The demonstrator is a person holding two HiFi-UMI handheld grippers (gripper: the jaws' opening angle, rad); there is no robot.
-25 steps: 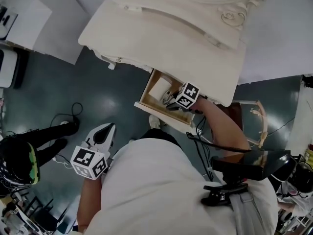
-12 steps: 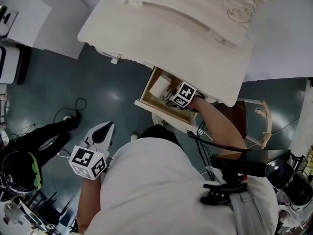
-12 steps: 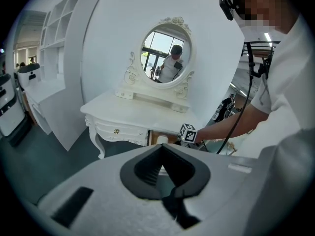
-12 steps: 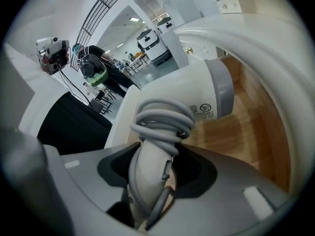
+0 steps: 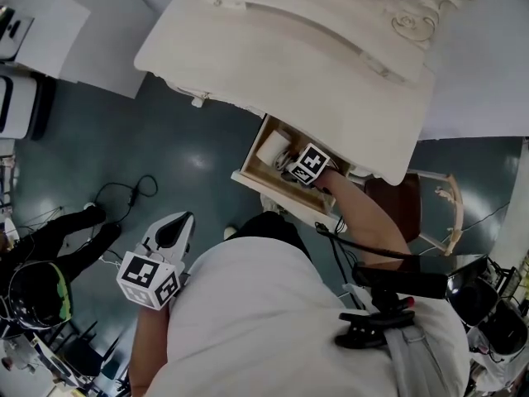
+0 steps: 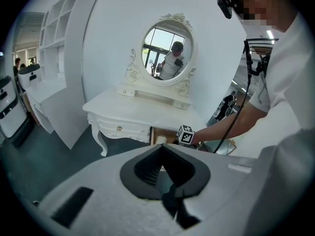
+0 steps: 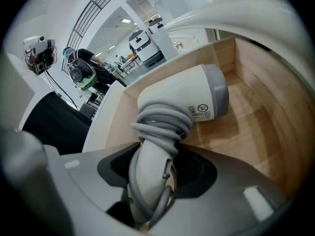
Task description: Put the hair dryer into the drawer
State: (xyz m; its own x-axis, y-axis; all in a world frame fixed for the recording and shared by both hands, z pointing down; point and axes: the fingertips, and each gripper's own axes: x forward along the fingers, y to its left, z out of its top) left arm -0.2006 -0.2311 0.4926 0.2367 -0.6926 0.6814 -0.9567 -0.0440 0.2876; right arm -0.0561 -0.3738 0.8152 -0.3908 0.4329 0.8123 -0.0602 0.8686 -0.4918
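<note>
The white hair dryer, its grey cord wound round the handle, hangs nose-first inside the open wooden drawer. My right gripper is shut on its handle. From the head view, the right gripper reaches into the drawer under the white dressing table, and the hair dryer shows as a pale shape inside. My left gripper hangs low at the left over the floor, with its jaws together and nothing in them. In the left gripper view, the left gripper points toward the table.
An oval mirror stands on the dressing table. A brown chair sits right of the drawer. A person in black and loose cables are on the dark floor at the left. White panels lie at upper left.
My right gripper has sunk deeper into the drawer with the hair dryer. The left gripper has stayed put. The person in black at the left has shifted.
</note>
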